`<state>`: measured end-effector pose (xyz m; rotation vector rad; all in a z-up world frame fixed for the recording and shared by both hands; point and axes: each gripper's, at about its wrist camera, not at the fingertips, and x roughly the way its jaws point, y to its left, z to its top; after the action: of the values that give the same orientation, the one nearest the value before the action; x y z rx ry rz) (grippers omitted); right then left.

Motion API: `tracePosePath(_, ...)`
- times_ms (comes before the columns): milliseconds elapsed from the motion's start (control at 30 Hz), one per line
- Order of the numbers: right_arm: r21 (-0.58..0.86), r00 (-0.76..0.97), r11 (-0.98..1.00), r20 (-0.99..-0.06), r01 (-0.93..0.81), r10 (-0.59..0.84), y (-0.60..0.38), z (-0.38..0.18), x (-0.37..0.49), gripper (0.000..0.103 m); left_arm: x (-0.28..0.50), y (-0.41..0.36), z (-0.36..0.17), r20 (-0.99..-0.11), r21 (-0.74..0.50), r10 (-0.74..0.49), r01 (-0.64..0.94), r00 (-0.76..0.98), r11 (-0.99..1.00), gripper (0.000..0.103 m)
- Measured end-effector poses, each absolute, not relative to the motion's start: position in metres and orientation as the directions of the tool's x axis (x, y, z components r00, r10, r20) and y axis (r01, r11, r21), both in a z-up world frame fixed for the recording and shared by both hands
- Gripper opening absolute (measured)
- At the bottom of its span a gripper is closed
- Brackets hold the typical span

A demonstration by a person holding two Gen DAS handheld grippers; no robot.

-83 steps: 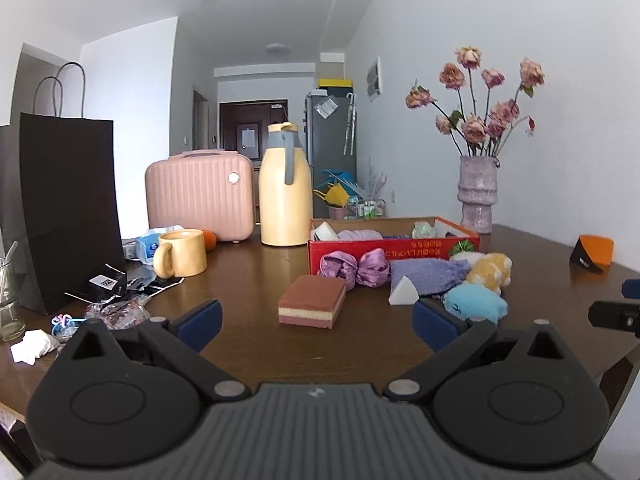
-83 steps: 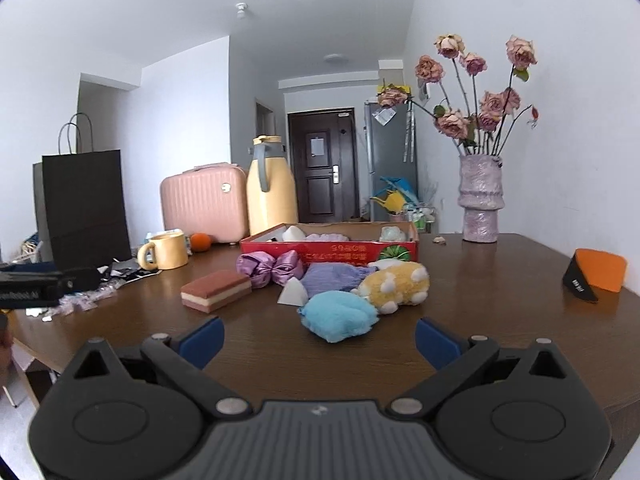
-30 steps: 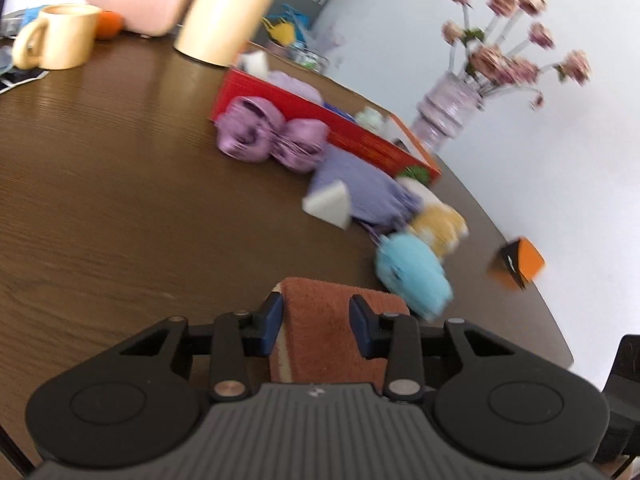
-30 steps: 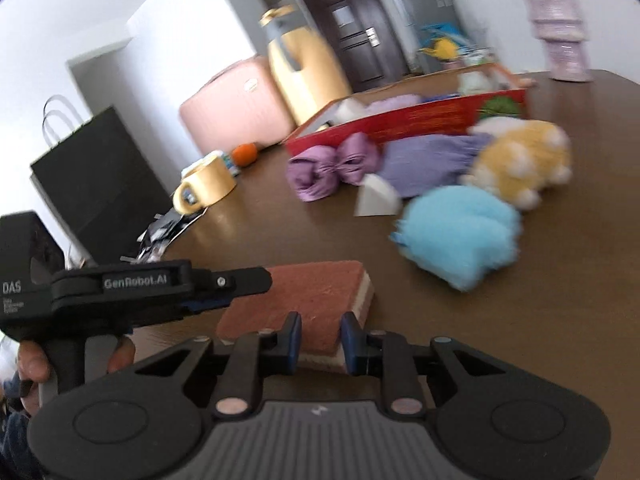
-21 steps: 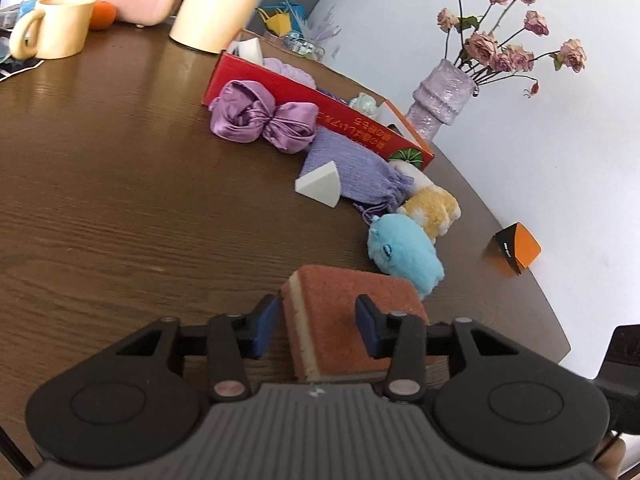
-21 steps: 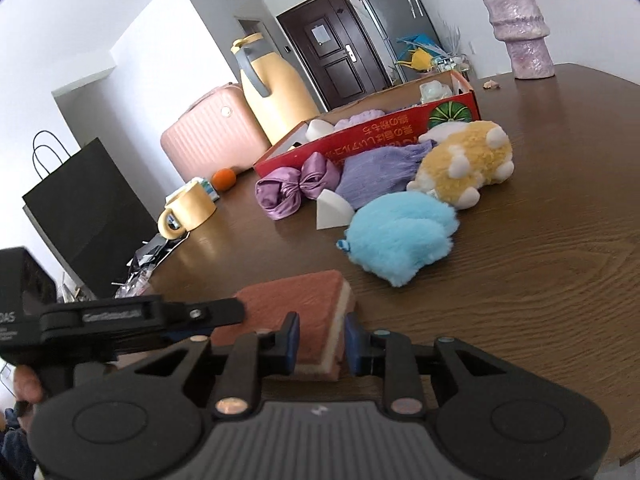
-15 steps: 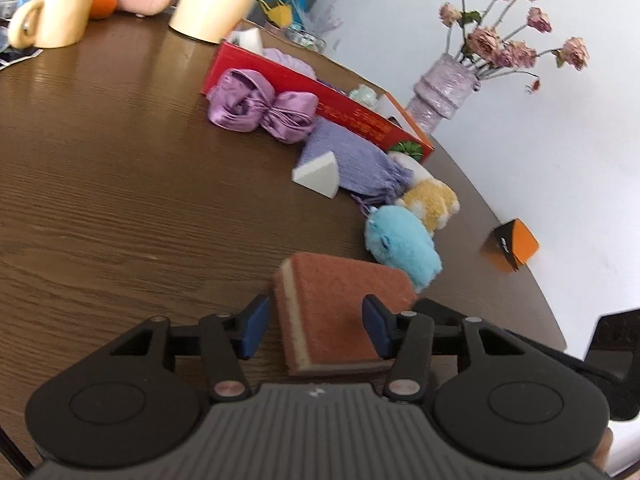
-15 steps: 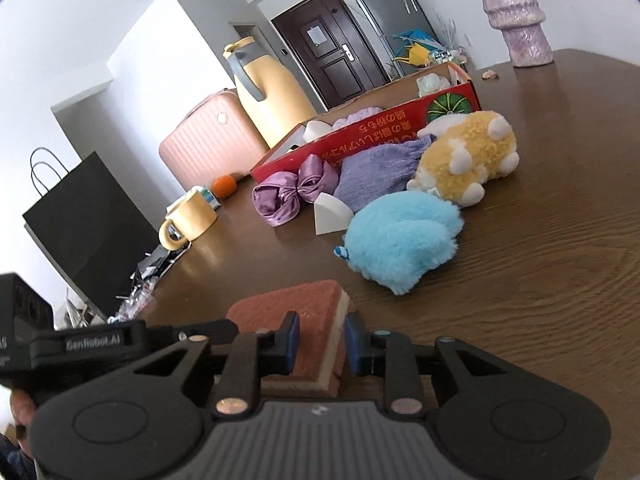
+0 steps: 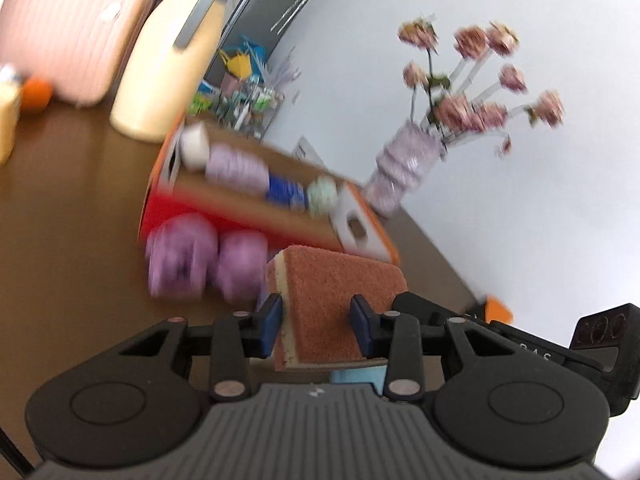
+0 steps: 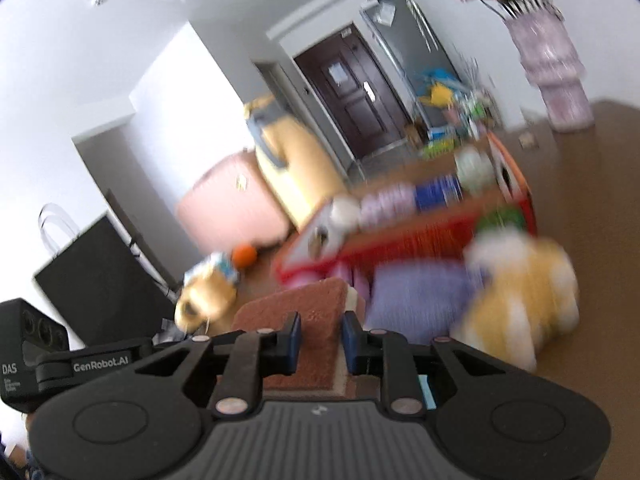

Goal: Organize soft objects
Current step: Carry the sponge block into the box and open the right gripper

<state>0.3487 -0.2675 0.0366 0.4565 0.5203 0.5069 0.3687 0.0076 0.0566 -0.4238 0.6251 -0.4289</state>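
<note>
Above the brown wooden counter (image 9: 60, 208), our left gripper (image 9: 316, 326) and right gripper (image 10: 319, 338) now pinch the lifted rust-brown rectangular sponge (image 9: 336, 296), heading toward the red cardboard box (image 9: 224, 216).

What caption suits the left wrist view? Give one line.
Both grippers lift a rust-brown sponge block toward the red cardboard box.

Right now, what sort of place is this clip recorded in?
Most likely a lived-in flat or home, at a wooden dining table. A vase of dried flowers, a pink suitcase, a yellow thermos jug and a dark entrance door all point to that.
</note>
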Motion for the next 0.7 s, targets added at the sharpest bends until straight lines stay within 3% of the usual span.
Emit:
tracePosePath(133, 0.512, 0.751, 0.792, -0.365, -0.332, 0.551, -0.254, 0.065, 0.449, 0.021, 0.472, 0.019, 0.074, -0.520, -0.496, -0.486, 0.215, 0.703, 0.841, 0.037)
tracePosePath(333, 0.560, 0.625, 0.800, -0.551, -0.214, 0.553, -0.229, 0.046, 0.607, 0.022, 0.611, 0.027, 0.047, -0.706, -0.411, -0.378, 0.089, 0.599, 0.907, 0.037)
tracePosePath(467, 0.591, 0.546, 0.798, -0.632, -0.120, 0.550, -0.213, 0.010, 0.664, 0.023, 0.644, 0.010, 0.034, -0.753, -0.222, -0.238, 0.104, 0.613, 0.969, 0.039)
tracePosePath(500, 0.587, 0.536, 0.802, -0.644, -0.111, 0.546, -0.209, 0.004, 0.669, 0.023, 0.646, 0.006, 0.032, -0.756, -0.188, -0.218, 0.114, 0.618, 0.976, 0.044)
tracePosePath(567, 0.568, 0.533, 0.817, -0.663, -0.099, 0.525, -0.200, -0.005, 0.673, 0.024, 0.646, 0.003, 0.027, -0.752, -0.144, -0.205, 0.147, 0.627, 0.979, 0.046)
tracePosePath(700, 0.517, 0.540, 0.846, -0.680, -0.127, 0.497, -0.188, -0.007, 0.674, 0.028, 0.635, 0.007, 0.031, -0.721, -0.123, -0.202, 0.165, 0.663, 0.979, 0.059)
